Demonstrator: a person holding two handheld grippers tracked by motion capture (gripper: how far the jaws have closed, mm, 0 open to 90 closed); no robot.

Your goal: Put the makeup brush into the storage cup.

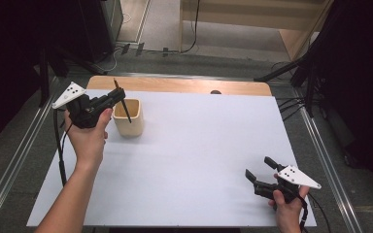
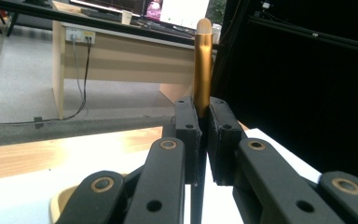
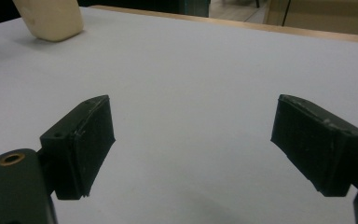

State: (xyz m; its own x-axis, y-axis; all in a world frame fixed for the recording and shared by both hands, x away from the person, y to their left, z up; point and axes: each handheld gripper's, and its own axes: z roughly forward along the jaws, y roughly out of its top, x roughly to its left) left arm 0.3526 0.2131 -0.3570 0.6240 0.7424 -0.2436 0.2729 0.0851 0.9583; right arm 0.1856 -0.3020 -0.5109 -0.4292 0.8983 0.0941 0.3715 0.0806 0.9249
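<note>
My left gripper (image 1: 120, 95) is shut on a thin dark pencil (image 1: 127, 112) and holds it tilted over a beige cup (image 1: 131, 126) at the far left of the table. The pencil's lower end reaches into the cup's mouth. In the left gripper view the jaws (image 2: 204, 109) pinch the golden shaft (image 2: 203, 60), whose pale rounded tip points up, and the cup's rim (image 2: 58, 200) shows below. My right gripper (image 1: 258, 167) rests low at the near right of the white table top, open, with bare table between its jaws (image 3: 193, 140). The cup (image 3: 51, 18) lies far off in that view.
A white sheet (image 1: 199, 145) covers the table, with a wooden strip (image 1: 184, 86) at the far edge. Metal rails (image 1: 323, 155) run along both sides. Dark stands and cables sit beyond the table's corners.
</note>
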